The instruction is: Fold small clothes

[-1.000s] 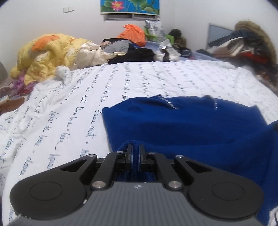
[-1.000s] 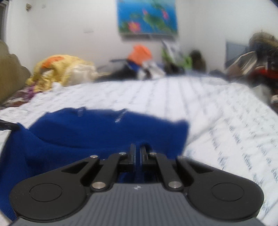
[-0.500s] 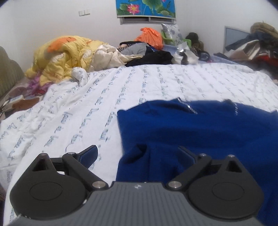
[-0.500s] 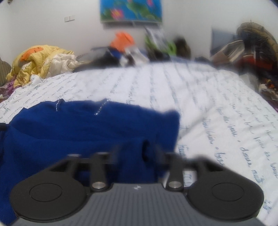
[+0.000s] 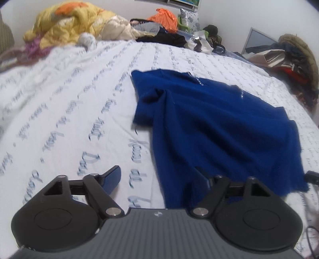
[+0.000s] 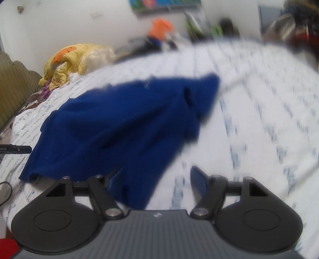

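A dark blue knit garment point(image 5: 219, 123) lies spread on the white bed sheet with blue script point(image 5: 69, 119). My left gripper point(image 5: 157, 177) hovers over its near left corner. Its jaws stand wide and are closing; the cloth's edge lies loose between them, against the right finger point(image 5: 201, 175), and no pad presses on it. In the blurred right wrist view the garment point(image 6: 119, 123) stretches away to the left. My right gripper point(image 6: 157, 179) is over its near right corner with jaws apart and closing. Cloth reaches the left finger point(image 6: 115, 177) but is not pinched.
A yellow quilt pile point(image 5: 69, 25), an orange bag point(image 5: 165, 18) and dark clothes point(image 5: 165, 38) crowd the far end of the bed. More clothing is heaped at the right point(image 5: 289, 57). A padded headboard point(image 6: 12, 85) and a cable point(image 6: 4, 191) are at the left.
Both grippers were shut on the garment's near edge, then opened and let it go. Both have pulled back and outward from it, and each view has rolled.
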